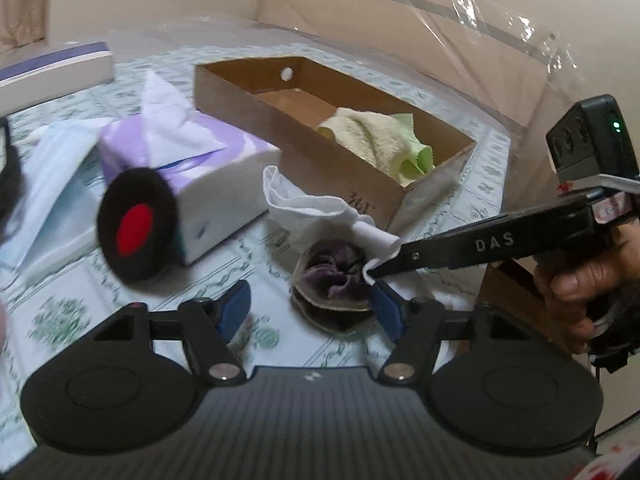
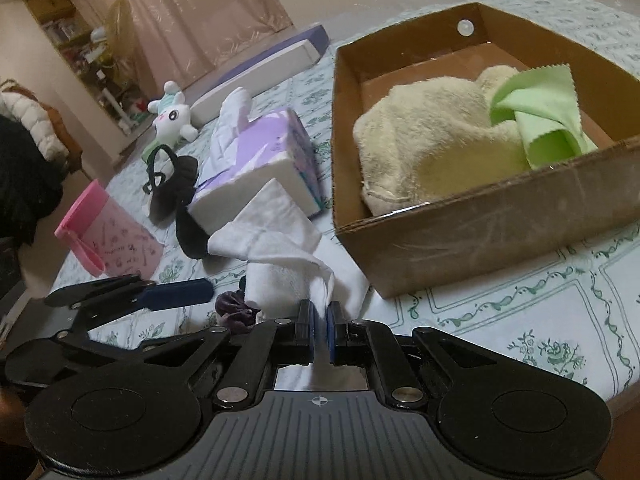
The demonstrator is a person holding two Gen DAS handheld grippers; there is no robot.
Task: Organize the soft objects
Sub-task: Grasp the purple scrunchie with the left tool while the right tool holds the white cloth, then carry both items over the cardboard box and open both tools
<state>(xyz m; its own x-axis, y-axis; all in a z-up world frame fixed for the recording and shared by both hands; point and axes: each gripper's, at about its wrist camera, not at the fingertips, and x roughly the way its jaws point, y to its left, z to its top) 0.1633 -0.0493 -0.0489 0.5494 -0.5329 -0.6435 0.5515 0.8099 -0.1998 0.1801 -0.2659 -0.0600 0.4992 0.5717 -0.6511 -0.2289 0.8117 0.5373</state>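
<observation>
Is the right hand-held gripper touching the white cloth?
Touching. In the left wrist view the right hand-held gripper has its closed tips pinching a corner of the white cloth.

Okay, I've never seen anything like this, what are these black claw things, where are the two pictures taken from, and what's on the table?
They are hand-held grippers, one per hand, each carrying a camera looking along its fingers. The left gripper is open, near a purple scrunchie. The right gripper is shut on a white cloth; a hand holds its handle. On the flowered tablecloth sit a cardboard box holding a cream towel and green cloth, a tissue pack, a pink cup and a plush toy.
</observation>
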